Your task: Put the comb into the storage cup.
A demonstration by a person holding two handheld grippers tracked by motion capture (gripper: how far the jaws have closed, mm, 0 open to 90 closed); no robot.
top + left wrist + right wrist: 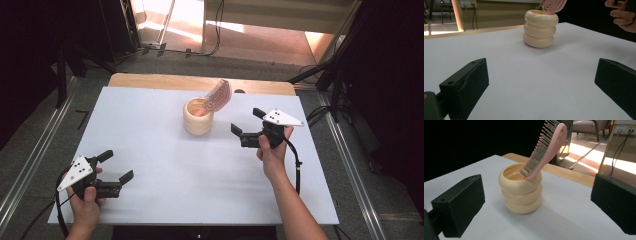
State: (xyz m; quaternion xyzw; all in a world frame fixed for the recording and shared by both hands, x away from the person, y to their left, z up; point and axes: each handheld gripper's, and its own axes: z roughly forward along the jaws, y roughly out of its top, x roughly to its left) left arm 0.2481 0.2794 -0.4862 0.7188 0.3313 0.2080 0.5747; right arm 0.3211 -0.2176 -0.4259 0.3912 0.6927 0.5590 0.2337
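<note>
White table [165, 170], flat matte top, rectangular, wood strip along the far edge. Cream cup [198, 116] near table centre, a bit toward the far side – three stacked bulging rings, smooth, slightly glossy, round open mouth, standing upright. Pink brush [216, 97] standing in cup, handle end down inside, head up and out over the rim. Long axis tilted, not vertical – leaning up and away toward the far right in high view, head past the cup's far-right rim. In right gripper view, brush [547, 147] leaning up to the right, resting on the rim; bristle side facing left, rows of thin grey pins, back smooth pink plastic, curved oval head with ridged outline. In left gripper view, cup [540, 28] straight ahead, well apart from jaws; brush head [552, 5] cut by top edge.

Right gripper [247, 125] held just right of cup, near it, not touching, pointed left at it – jaws spread wide, nothing between them. Black blocky jaws, rough foam-like pads, white three-cornered plate on top. Right hand [272, 147] wrapped on the grip, cable trailing down the forearm.

Left gripper [116, 167] at near-left of table, well apart from cup, pointed right – jaws released wide, nothing held. Left hand [86, 202] on the grip.
</note>
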